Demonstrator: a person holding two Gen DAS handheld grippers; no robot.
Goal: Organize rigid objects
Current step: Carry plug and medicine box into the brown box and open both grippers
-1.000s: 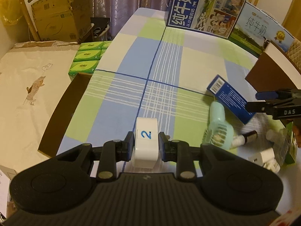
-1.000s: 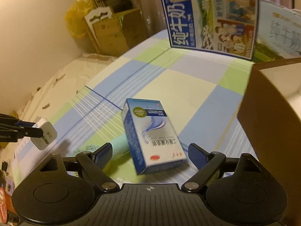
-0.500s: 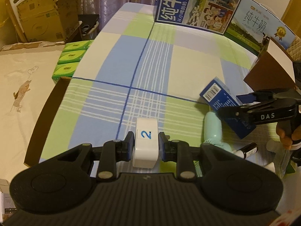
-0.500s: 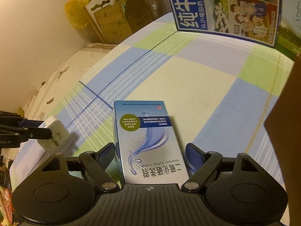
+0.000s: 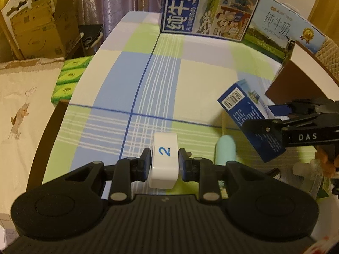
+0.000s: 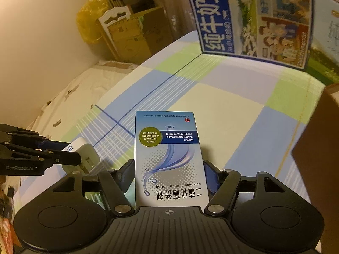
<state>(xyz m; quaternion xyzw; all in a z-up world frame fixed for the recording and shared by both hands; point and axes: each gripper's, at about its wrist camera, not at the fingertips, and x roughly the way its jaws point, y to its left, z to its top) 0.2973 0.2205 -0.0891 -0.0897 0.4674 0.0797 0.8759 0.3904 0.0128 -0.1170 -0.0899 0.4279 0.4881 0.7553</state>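
My left gripper point(image 5: 165, 161) is shut on a white charger block point(image 5: 164, 148) marked with a blue 2, held just above the checked tablecloth point(image 5: 190, 74). The right wrist view shows the same charger point(image 6: 84, 150) at the left, in the left gripper point(image 6: 72, 151). A blue lotion box point(image 6: 167, 148) lies lengthwise between the fingers of my right gripper point(image 6: 169, 174). Its jaws are closing, and the pads meet the box's long sides. In the left wrist view the box point(image 5: 243, 110) tilts up from the right gripper point(image 5: 264, 118).
A mint hand fan point(image 5: 225, 150) lies right of the charger. Two milk cartons point(image 5: 209, 8) point(image 5: 281, 29) stand at the table's far edge. A brown box point(image 5: 300, 80) sits at the right. Green tissue packs point(image 5: 70, 76) and cardboard boxes point(image 5: 42, 33) lie left of the table.
The right gripper moved forward over the blue box and its jaws narrowed onto the box's sides. The left gripper carried the charger across the table.
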